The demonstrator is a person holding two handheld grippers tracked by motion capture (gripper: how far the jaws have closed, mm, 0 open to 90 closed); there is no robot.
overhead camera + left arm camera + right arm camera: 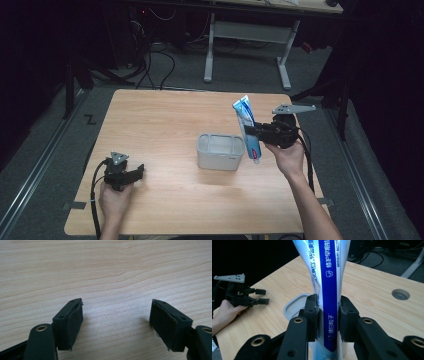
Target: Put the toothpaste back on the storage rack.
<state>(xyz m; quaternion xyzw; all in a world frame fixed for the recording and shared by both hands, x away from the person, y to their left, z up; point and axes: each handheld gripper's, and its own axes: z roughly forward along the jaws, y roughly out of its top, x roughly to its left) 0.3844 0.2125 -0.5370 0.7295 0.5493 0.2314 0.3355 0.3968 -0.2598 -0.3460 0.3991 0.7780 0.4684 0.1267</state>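
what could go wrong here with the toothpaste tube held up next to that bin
1. The right gripper clamps the toothpaste tube at its soft middle, so it may squeeze, buckle or slip.
2. The tube hangs cap down beside the grey bin, apparently just outside its right wall; released here, it would probably miss.
3. The left gripper rests open on the table, away from the bin, so a knock could slide it.

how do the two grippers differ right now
The right gripper is shut on a blue and white tube; the left gripper is open with nothing between its jaws. The right one is held up beside the grey bin, with the tube cap-down; the left one sits low over the bare table at its near left. Both are black two-jaw tools, each in a hand.
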